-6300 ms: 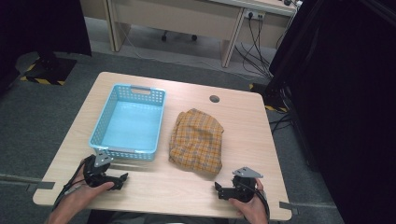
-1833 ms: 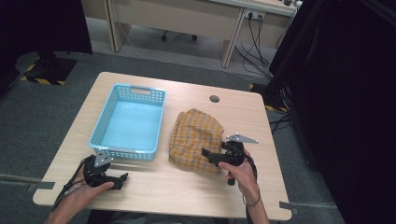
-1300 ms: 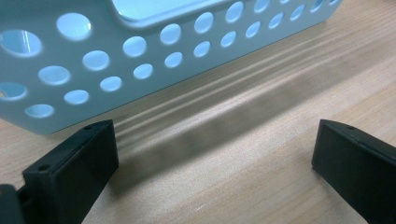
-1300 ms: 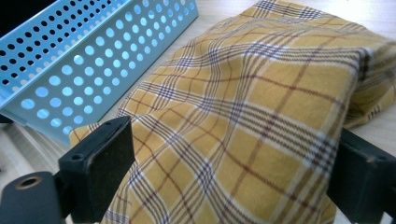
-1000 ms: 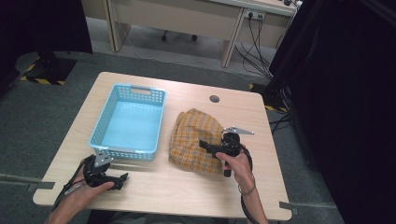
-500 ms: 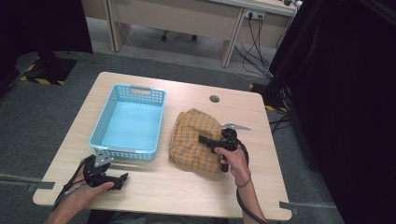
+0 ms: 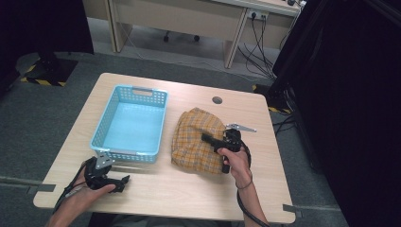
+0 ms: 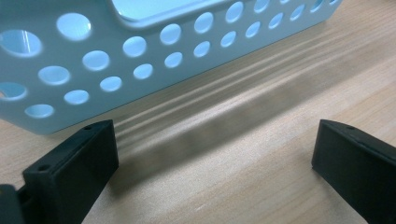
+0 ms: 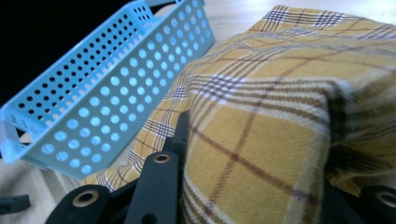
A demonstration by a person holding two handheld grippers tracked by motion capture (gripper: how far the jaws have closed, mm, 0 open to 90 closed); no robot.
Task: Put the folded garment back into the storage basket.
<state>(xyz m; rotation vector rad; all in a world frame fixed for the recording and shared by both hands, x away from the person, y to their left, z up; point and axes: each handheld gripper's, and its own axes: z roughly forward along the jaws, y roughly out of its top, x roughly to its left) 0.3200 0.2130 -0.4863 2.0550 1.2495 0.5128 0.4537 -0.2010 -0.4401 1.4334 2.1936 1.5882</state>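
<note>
Right tool (image 7: 213,142) sitting on yellow plaid cloth (image 7: 196,139), jaws straddling raised fold, not clamped yet (looks like). Cloth lying on desk (image 7: 265,142) just right of blue basket (image 7: 128,124). Left tool (image 7: 116,182) resting spread wide, empty, near basket's front wall.

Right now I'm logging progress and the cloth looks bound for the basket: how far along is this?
Nothing is done yet: the blue basket is empty. In hand: the right gripper is on the yellow plaid cloth, fabric between its jaws. The left gripper rests open on the table. Likely left: lift the cloth into the basket.
</note>
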